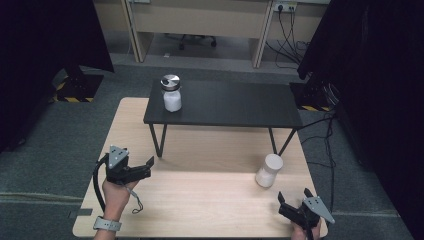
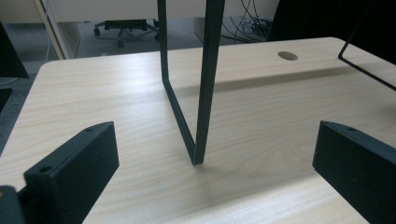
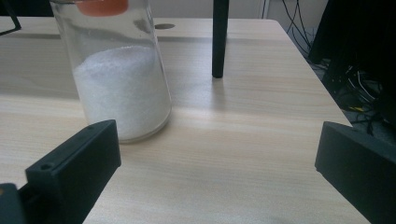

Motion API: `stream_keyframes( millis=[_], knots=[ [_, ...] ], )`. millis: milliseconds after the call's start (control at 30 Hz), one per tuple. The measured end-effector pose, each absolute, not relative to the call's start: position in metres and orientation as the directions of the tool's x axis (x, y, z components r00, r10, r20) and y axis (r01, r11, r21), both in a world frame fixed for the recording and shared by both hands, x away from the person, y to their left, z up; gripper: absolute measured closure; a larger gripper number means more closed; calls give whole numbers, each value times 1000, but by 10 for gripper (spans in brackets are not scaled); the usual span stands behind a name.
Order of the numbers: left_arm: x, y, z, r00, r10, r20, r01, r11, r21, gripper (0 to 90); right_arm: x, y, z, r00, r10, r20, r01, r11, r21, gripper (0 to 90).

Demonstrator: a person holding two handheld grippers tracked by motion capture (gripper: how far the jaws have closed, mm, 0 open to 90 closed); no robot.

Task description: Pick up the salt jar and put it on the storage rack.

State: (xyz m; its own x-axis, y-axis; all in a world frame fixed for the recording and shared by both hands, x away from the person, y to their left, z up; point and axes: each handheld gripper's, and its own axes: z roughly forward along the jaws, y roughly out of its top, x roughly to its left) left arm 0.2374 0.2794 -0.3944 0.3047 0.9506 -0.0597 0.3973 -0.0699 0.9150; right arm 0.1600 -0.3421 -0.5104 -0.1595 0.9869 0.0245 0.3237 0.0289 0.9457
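A pale wooden surface [image 1: 200, 200] is seen from above, with a low black shelf [image 1: 225, 102] standing on it. A capped jar [image 1: 171, 93] of white powder is set on the shelf's left end. A second jar [image 1: 268, 170] stands in front of the shelf's right leg. The left claw [image 1: 142, 167] and right claw [image 1: 290, 206] are held with jaws apart, empty. The second jar, tall and narrow, could be tipped by an off-centre approach.

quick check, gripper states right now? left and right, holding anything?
Left gripper: open, holding nothing, facing the black stand's leg.
Right gripper: open, holding nothing; the jar of white powder stands just ahead, untouched.
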Motion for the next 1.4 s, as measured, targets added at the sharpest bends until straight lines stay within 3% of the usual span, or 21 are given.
stream_keyframes(
  millis=[633, 1400],
  knots=[
    [213, 306, -436, 222, 967, -124, 470, 5, 883, 0, 161, -341, -509, -163, 987, 15, 330, 40, 943, 3],
    [208, 318, -460, 191, 976, -106, 520, -9, 854, 0, 161, -340, -510, -160, 987, 8, 329, 46, 943, 3]
  ],
)
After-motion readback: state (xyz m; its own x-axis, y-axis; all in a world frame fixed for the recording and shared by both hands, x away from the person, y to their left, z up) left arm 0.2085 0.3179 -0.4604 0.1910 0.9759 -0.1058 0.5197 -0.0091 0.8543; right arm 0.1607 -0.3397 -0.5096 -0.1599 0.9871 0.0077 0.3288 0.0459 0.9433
